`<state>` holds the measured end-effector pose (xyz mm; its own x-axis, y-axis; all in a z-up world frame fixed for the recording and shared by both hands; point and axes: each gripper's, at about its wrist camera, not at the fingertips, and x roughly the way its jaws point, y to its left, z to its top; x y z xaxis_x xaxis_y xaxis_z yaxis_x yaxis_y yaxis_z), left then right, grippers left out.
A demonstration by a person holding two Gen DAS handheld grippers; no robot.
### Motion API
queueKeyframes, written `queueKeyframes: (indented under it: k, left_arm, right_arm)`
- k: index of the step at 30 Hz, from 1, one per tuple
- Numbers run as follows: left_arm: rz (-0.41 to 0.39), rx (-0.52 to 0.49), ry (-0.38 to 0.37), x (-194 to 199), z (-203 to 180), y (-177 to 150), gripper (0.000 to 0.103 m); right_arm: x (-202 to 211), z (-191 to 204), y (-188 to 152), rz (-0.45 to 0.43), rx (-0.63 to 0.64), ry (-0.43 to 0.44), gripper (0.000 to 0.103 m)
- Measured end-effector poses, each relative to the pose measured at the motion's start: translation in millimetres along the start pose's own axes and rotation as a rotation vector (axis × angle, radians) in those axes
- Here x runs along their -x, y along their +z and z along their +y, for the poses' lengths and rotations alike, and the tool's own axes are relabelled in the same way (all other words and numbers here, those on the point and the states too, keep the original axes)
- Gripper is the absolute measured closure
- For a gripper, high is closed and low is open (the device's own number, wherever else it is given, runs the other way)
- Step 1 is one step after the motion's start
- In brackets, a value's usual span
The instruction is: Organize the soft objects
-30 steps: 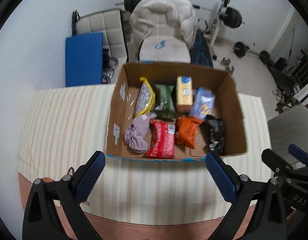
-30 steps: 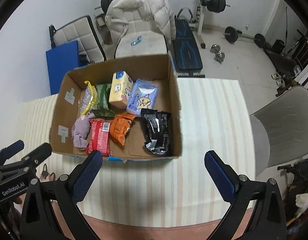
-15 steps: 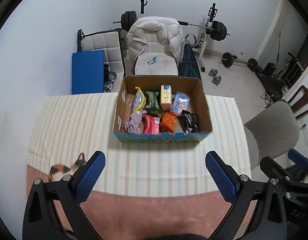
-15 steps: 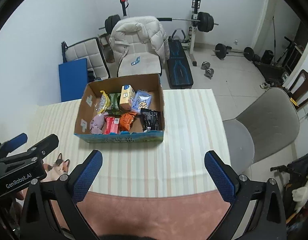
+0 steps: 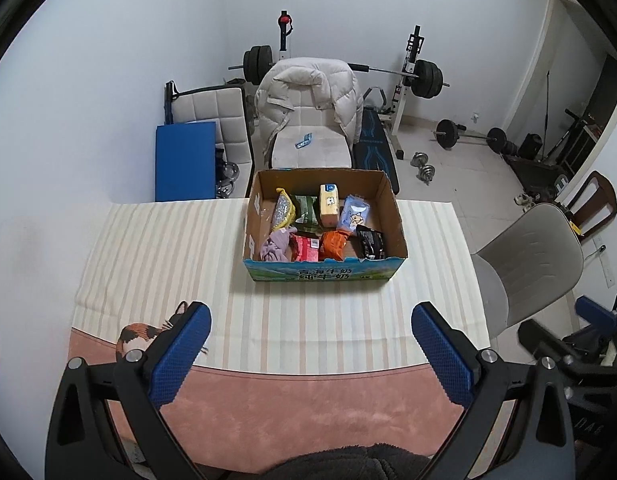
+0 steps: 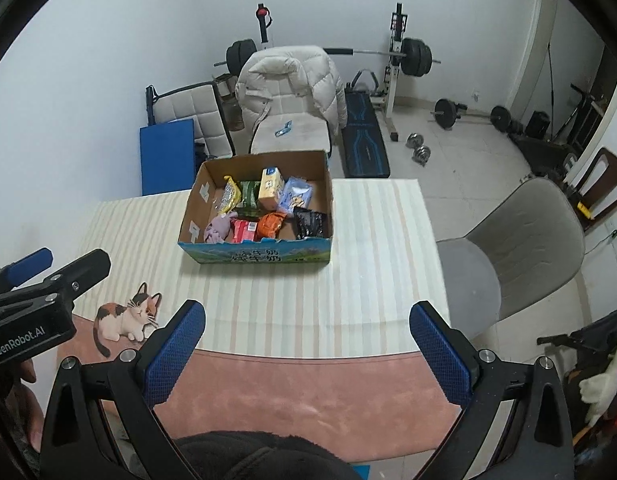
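A cardboard box (image 5: 324, 274) stands on the striped table cloth (image 5: 164, 248), also in the right wrist view (image 6: 255, 256). Inside lie several soft packs: a purple cloth (image 5: 274, 245), a red pack (image 5: 304, 249), an orange pack (image 5: 335, 243), a black pack (image 5: 371, 242), a yellow carton (image 5: 328, 205), a light blue pack (image 5: 354, 213), a green pack (image 5: 307, 209) and a yellow-rimmed bag (image 5: 283, 209). My left gripper (image 5: 310, 354) is open and empty, high above the table's near edge. My right gripper (image 6: 308, 350) is open and empty, likewise far back from the box.
A pink mat (image 6: 308, 392) with a cat picture (image 6: 126, 318) covers the near table. A grey chair (image 6: 520, 248) stands at the right. Behind the table are a chair with a white jacket (image 5: 308, 108), a blue pad (image 5: 185, 160) and a weight bench (image 5: 412, 76).
Both grippers have pulled far back and up from the box, which now looks small. Both stay open and empty. The box's contents have not moved.
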<state>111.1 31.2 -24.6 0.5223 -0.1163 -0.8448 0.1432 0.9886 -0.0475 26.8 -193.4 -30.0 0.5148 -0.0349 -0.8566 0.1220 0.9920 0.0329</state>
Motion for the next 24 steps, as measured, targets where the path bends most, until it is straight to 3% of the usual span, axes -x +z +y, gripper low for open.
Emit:
queueKeyframes:
  k: [11, 24]
  left_arm:
    - [-0.081, -0.015, 0.022, 2.0, -2.1, 9.4, 0.0]
    - [-0.108, 0.028, 0.049, -0.9, 5.1, 22.0, 0.0]
  right_arm:
    - [10.4, 1.4, 24.5, -0.131, -0.016, -0.073, 0.0]
    - [-0.8, 5.9, 46.0, -0.143, 0.002, -0.095, 0.0]
